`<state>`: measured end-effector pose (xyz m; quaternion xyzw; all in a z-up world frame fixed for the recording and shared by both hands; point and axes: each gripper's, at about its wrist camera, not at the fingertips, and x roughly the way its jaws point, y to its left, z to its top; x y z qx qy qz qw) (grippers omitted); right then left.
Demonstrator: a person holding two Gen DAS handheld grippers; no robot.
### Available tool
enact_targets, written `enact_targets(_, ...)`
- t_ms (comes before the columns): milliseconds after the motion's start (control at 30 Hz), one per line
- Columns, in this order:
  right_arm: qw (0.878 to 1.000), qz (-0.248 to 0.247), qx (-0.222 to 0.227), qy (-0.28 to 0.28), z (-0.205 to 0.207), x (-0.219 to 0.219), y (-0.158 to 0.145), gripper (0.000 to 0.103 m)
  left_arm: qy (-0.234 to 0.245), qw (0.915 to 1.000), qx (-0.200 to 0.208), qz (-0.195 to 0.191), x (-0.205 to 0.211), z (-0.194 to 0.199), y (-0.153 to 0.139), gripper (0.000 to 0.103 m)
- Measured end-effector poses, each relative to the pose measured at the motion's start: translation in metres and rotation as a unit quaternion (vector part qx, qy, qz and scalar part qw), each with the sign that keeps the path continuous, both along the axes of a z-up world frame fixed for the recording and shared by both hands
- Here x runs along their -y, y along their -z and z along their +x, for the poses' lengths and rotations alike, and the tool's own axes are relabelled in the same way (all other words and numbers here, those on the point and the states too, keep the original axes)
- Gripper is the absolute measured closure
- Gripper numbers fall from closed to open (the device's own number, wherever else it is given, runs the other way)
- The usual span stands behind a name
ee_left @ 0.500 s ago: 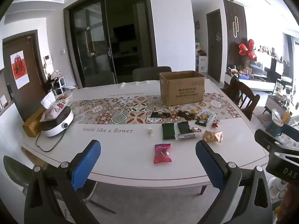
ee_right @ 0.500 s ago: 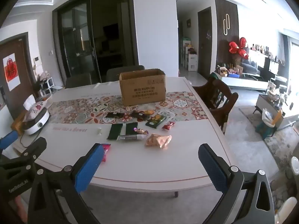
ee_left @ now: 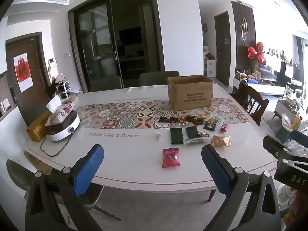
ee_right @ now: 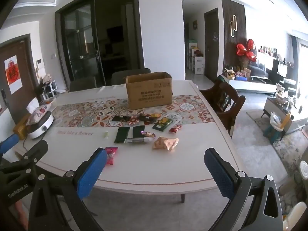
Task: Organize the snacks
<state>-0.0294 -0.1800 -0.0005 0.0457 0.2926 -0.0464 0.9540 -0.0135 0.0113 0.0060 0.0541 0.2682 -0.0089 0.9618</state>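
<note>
Fingers [ee_left: 88, 169] spread; chair [ee_right: 227, 104] beside table [ee_right: 154, 165].

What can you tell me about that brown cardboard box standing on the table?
The cardboard box is plain brown corrugated card with dark printed lettering on its front. It stands upright, top open, flaps not sticking up. It sits at the far side of the table on the patterned runner, just behind the scattered snacks. What it holds cannot be seen. Nothing grips it.

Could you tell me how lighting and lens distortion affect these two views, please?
Left wrist view: fisheye bends the doorframe, black corners, window glare far right, table evenly lit. Right wrist view: same curvature, overexposed window at right; cardboard box print looks soft, unreadable.
</note>
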Motion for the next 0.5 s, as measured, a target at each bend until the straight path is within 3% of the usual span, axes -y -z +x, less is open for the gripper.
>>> enact_targets(500, 1.000, 0.006, -0.003, -0.018, 0.000, -0.008, 0.009, 0.001, -0.017, 0.9998, 0.007, 0.001, -0.013, -0.010, -0.003, 0.000)
